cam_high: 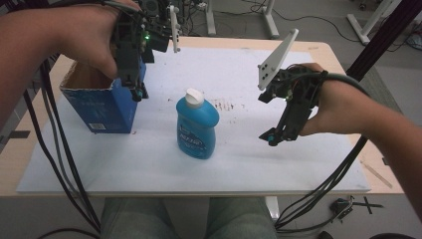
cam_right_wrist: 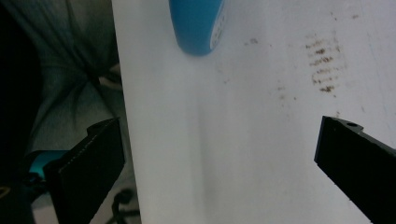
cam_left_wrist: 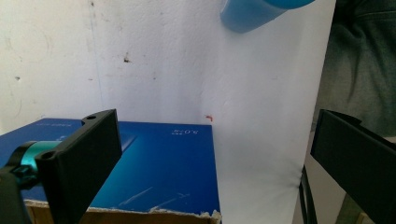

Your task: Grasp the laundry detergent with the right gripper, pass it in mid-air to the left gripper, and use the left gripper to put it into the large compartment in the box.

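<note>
High view: my left gripper (cam_high: 141,94) hangs over the right-hand rim of the open blue box (cam_high: 107,107), which stands at the left of the white-covered counter (cam_high: 149,164). My right gripper (cam_high: 271,138) hovers above the counter's right half, well apart from the box. Between the two stands the blue bottle (cam_high: 197,128), upright, its white cap (cam_high: 194,97) on, near the box but not touching it.

Left gripper view: my left fingers (cam_left_wrist: 77,163) stand wide apart and hold nothing. One finger lies over the box's blue side (cam_left_wrist: 168,163), the other beyond the box, above the counter's edge. The bottle's base (cam_left_wrist: 252,14) shows at the top.

Right gripper view: my right fingers (cam_right_wrist: 355,158) are likewise spread wide and hold nothing. Bare counter lies between them. The bottle's lower end (cam_right_wrist: 198,25) shows at the top, and brown smudges (cam_right_wrist: 324,63) mark the sheet beside it.
</note>
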A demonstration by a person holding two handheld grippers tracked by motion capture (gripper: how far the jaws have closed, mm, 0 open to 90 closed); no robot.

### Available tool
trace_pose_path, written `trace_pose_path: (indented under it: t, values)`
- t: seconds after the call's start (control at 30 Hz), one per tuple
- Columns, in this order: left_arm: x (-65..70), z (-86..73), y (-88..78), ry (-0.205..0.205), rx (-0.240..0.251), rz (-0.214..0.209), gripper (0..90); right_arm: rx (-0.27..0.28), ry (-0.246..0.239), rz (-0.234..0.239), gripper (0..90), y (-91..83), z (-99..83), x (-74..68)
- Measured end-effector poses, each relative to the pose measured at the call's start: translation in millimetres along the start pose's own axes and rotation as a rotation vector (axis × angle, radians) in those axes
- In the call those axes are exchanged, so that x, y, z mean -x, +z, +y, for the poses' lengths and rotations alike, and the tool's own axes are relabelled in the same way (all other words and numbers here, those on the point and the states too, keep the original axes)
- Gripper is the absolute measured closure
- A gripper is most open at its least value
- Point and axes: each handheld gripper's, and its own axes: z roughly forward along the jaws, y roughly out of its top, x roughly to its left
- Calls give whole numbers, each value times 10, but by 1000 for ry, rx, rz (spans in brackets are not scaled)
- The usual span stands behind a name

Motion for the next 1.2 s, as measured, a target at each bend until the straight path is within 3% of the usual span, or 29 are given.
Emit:
trace_pose_path:
  t: [0.3,0.93,1.2]
  values:
    - [28,-15,-8,18,6,7,18,149,110,8,10,353,-160,-39]
    - [1,55,29,40,7,-8,18,319,200,1,10,719,-82,-133]
    - [3,31,21,35,12,-6,18,363,208,13,10,879,23,-144]
